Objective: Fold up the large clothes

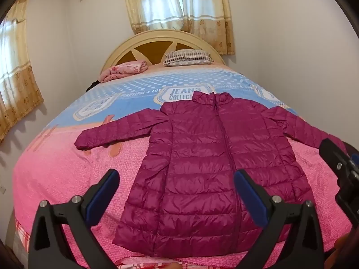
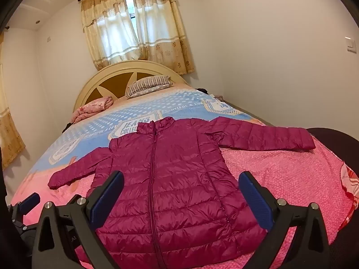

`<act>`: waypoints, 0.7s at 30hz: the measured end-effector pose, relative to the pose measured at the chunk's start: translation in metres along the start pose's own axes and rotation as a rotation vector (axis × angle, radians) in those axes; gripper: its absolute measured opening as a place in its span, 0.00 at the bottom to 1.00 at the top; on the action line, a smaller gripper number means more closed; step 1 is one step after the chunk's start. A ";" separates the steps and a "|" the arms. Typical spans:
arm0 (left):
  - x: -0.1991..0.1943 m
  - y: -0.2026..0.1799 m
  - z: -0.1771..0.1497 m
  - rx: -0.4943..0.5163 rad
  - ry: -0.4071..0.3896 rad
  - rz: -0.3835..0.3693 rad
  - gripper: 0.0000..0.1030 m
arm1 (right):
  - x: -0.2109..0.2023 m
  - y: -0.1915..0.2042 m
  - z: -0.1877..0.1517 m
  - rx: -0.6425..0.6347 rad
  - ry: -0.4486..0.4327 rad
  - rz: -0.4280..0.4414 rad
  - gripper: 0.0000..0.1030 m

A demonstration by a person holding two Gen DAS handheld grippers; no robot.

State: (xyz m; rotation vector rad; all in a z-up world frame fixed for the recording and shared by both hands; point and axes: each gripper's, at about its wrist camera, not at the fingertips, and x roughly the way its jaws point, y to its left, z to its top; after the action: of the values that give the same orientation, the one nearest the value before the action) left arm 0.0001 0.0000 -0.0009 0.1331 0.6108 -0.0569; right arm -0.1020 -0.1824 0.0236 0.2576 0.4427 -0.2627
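A magenta quilted puffer jacket (image 1: pixel 197 170) lies flat and zipped on the bed, collar toward the headboard, both sleeves spread out to the sides. It also shows in the right wrist view (image 2: pixel 170 179). My left gripper (image 1: pixel 177 179) is open and empty, held above the jacket's lower half. My right gripper (image 2: pixel 181 183) is open and empty, above the jacket's hem area. The right gripper shows at the right edge of the left wrist view (image 1: pixel 341 165); the left gripper shows at the lower left of the right wrist view (image 2: pixel 27 204).
The bed (image 1: pixel 56 179) has a pink and blue cover. A striped pillow (image 1: pixel 188 57) and a folded pink blanket (image 1: pixel 125 69) lie by the cream headboard (image 1: pixel 157 38). Walls stand close on both sides. A dark round object (image 2: pixel 336 139) sits by the bed's right edge.
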 end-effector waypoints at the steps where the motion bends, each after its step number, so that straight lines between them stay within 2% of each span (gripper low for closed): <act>1: 0.000 -0.001 0.000 -0.009 0.003 -0.004 1.00 | 0.001 0.000 0.000 0.003 -0.002 0.001 0.99; 4: 0.004 -0.004 0.000 -0.033 0.027 -0.037 0.99 | -0.002 -0.006 0.000 0.010 -0.027 0.005 0.99; 7: 0.010 -0.013 0.002 -0.033 0.053 -0.037 0.96 | -0.002 -0.010 0.000 0.014 -0.023 0.005 0.99; 9: 0.006 0.003 -0.005 -0.052 0.029 -0.049 0.96 | -0.002 0.002 -0.001 -0.018 -0.019 -0.007 0.99; 12: 0.005 0.003 -0.006 -0.056 0.035 -0.067 0.96 | -0.002 0.004 -0.001 -0.027 -0.019 -0.013 0.99; 21: 0.000 0.002 -0.007 -0.057 0.024 -0.052 0.96 | -0.003 0.007 -0.002 -0.037 -0.018 -0.018 0.99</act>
State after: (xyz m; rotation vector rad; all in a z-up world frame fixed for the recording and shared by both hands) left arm -0.0039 0.0034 -0.0066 0.0626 0.6393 -0.0881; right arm -0.1035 -0.1750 0.0245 0.2153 0.4314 -0.2745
